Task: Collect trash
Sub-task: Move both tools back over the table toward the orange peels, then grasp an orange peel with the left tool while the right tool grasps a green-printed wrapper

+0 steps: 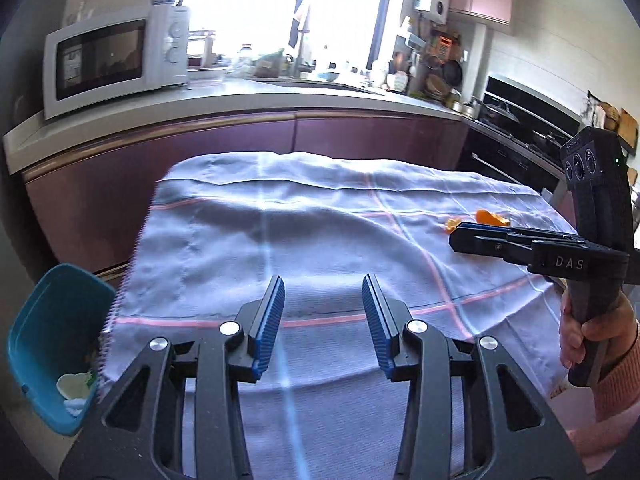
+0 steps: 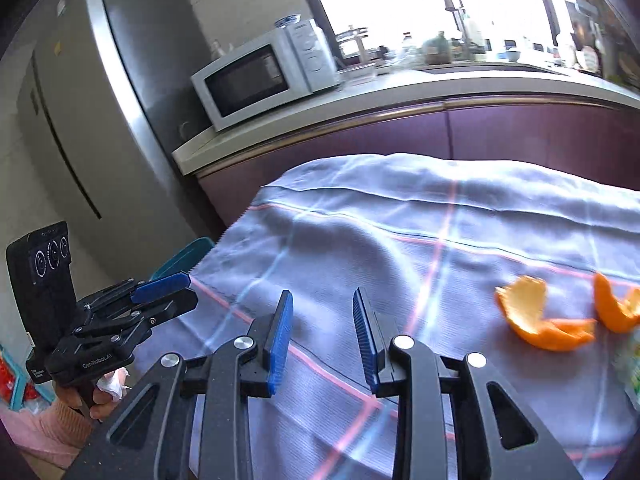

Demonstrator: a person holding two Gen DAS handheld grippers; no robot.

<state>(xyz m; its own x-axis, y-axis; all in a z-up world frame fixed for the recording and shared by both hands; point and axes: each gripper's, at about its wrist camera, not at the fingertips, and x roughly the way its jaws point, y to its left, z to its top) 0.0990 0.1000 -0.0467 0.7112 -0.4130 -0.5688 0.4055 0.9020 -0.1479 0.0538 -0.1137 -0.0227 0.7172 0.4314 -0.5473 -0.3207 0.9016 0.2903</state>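
Two orange peels lie on the pale checked tablecloth (image 2: 360, 240): one (image 2: 536, 316) to the right of my right gripper, another (image 2: 614, 306) further right. They show in the left wrist view (image 1: 490, 218) behind the right gripper (image 1: 466, 236). My right gripper (image 2: 323, 336) is open and empty above the cloth, left of the peels. My left gripper (image 1: 323, 316) is open and empty over the cloth's near left part; it also shows in the right wrist view (image 2: 176, 292). A teal trash bin (image 1: 56, 344) stands below the table's left edge and holds some white scraps.
A kitchen counter (image 1: 248, 96) with purple cabinets runs behind the table, with a white microwave (image 1: 116, 56) on it. A silver fridge (image 2: 100, 120) stands at the left. A stove (image 1: 520, 120) is at the far right. A greenish item (image 2: 630, 364) lies at the right edge.
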